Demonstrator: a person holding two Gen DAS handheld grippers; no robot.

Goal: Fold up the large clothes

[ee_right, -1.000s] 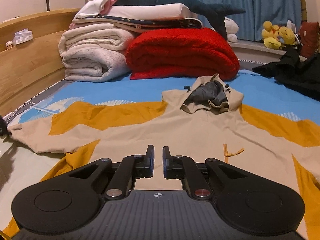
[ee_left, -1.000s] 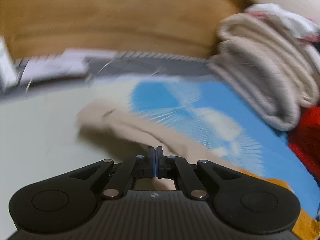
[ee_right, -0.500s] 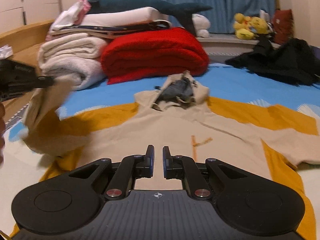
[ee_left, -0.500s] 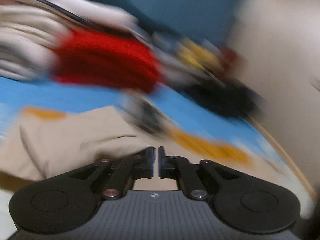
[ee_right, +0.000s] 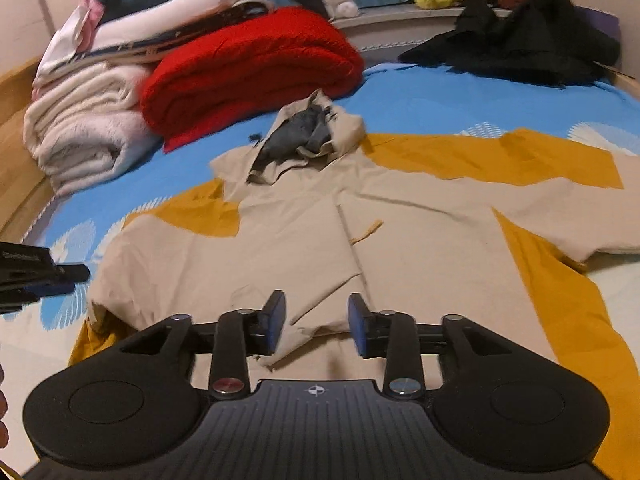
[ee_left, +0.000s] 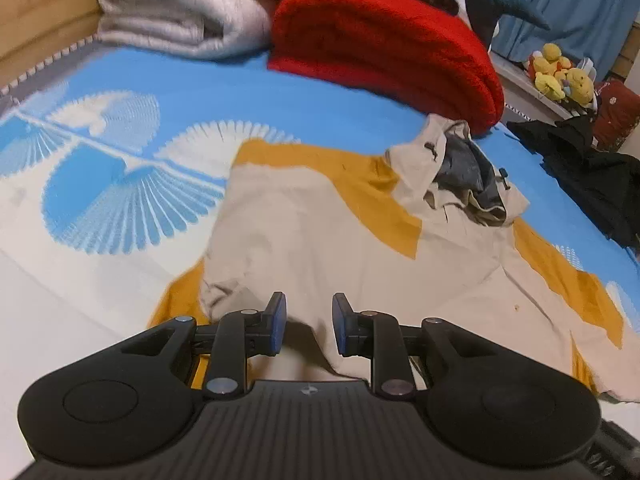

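Note:
A large beige and mustard hooded garment lies spread on the bed, its grey-lined hood toward the red blanket. Its left sleeve lies folded across the body. My left gripper hovers over that folded sleeve with its jaws opening; beige cloth shows beneath the gap and the pads do not press it. In the right wrist view the garment fills the middle, hood at the far end. My right gripper is also opening, above the sleeve's end, gripping nothing. The left gripper's fingers reach in from the left edge.
The bed sheet is blue and white. A folded red blanket and rolled white blankets are stacked at the head. Black clothes lie at the far right, yellow plush toys behind them. A wooden bed frame runs along the left.
The left gripper, shut on the sleeve end at the bed's left, swept it across over the garment's body and let go. Both grippers' jaws have opened. The right view has rolled slightly.

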